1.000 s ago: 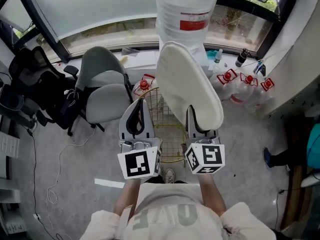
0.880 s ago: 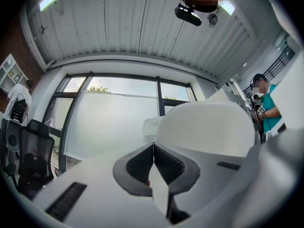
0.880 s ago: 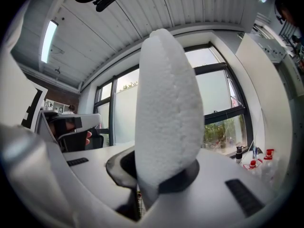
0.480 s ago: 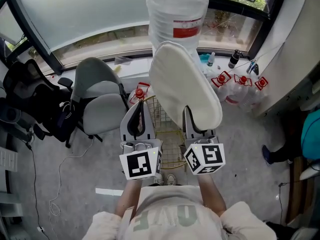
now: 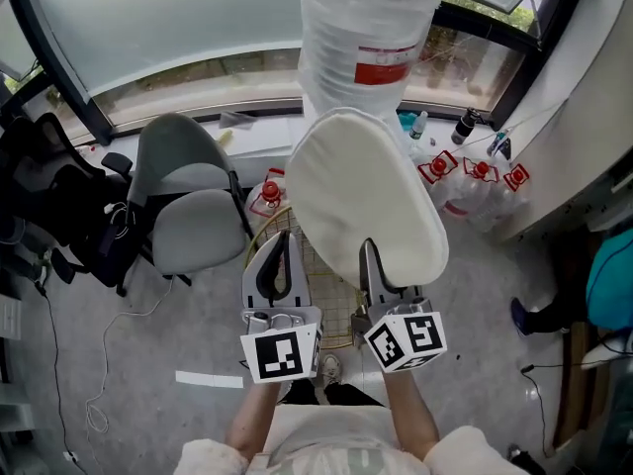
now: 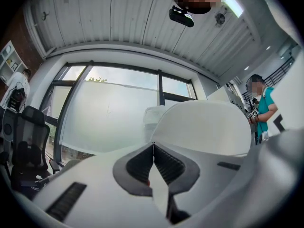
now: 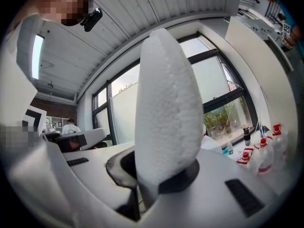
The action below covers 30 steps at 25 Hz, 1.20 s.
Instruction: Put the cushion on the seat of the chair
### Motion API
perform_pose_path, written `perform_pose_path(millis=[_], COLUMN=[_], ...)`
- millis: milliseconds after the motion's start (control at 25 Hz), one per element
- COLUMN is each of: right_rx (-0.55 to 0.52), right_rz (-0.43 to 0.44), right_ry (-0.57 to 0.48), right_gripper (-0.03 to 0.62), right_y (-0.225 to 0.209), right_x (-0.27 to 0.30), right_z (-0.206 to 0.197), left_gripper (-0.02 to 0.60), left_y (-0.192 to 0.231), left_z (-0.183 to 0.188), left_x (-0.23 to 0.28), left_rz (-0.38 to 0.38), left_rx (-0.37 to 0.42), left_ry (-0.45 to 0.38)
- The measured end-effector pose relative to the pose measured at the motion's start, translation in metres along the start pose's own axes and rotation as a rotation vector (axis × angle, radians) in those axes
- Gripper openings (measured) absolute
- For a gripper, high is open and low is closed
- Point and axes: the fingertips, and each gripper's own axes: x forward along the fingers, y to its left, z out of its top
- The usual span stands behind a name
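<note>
My right gripper [image 5: 372, 263] is shut on the lower edge of a white oval cushion [image 5: 361, 201], which stands up in front of me with its broad face tilted toward the left. In the right gripper view the cushion [image 7: 166, 108] rises edge-on from between that gripper's [image 7: 152, 172] jaws. My left gripper [image 5: 283, 243] hangs beside it, shut and holding nothing; in its own view this gripper's [image 6: 153, 146] tips meet, with the cushion [image 6: 204, 127] to its right. A gold wire chair [image 5: 322, 257] shows below, between both grippers. A grey chair [image 5: 193, 211] stands to the left.
A tall plastic-wrapped white bundle with a red label [image 5: 368, 38] stands behind the cushion by the window. Water jugs with red caps [image 5: 475, 174] lie at the right. A black office chair [image 5: 49, 196] is at the far left, with a cable [image 5: 99, 364] on the floor.
Both grippers have come slightly down and nearer. The cushion has rolled with the right gripper and now shows more of its broad face.
</note>
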Motion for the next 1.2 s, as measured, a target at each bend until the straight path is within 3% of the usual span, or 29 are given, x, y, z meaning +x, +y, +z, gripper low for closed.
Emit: perform_pose_path(millis=[360, 600, 840, 1200], right_rx=[0.238, 0.586, 0.784, 1.062], right_rz=[0.058, 0.121, 0.153, 0.091], right_ry=[0.062, 0.089, 0.109, 0.104], right_gripper=[0.054, 0.054, 0.054, 0.054], right_y=[-0.031, -0.052, -0.07, -0.094], right_x=[0.034, 0.018, -0.005, -0.033], right_z=[-0.116, -0.204, -0.282, -0.36], left_gripper=[0.014, 0.014, 0.014, 0.014], left_y=[0.033, 0.048, 0.048, 0.038], left_z=[-0.146, -0.234, -0.296, -0.365], left_x=[0.015, -0.008, -0.029, -0.065], left_rz=[0.055, 0.102, 0.124, 0.156], left_rx=[-0.025, -0.056, -0.045, -0.09], left_ry=[0.119, 0.199, 0.224, 0.316])
